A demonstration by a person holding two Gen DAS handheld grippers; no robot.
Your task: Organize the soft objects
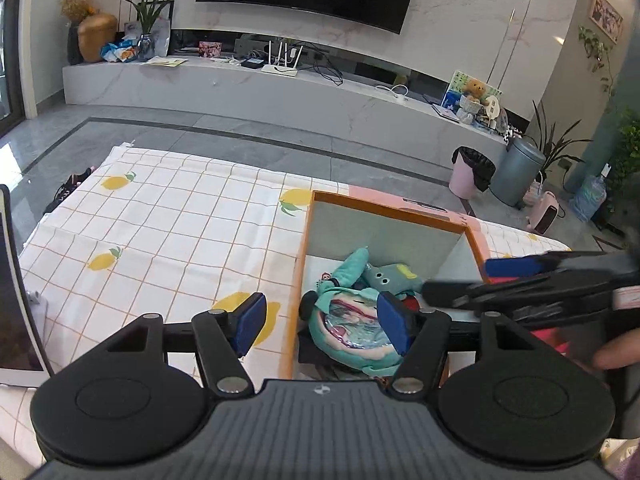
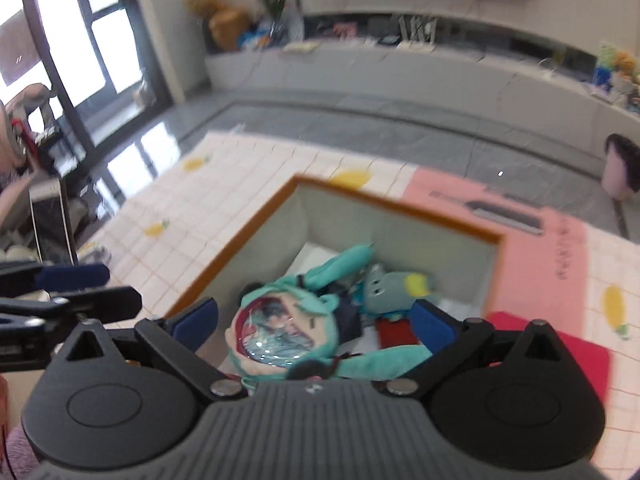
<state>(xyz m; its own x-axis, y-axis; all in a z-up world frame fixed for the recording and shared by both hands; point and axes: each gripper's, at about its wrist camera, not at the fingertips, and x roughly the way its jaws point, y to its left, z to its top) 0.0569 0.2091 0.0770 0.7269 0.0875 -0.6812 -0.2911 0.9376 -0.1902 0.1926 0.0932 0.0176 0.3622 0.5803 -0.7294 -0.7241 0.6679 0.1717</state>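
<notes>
Teal plush toys (image 1: 352,320), two (both inside one box (image 1: 384,212))

Soft teal plush doll (image 1: 352,320) here, fuzzy cloth with a glossy clear plastic face panel (it catches the light). The box (image 1: 304,248) looks like matt board with an orange rim. Cotton-like checked cloth (image 1: 168,220) covers the bench; polished grey floor tiles (image 1: 200,124) gleam behind.
</notes>
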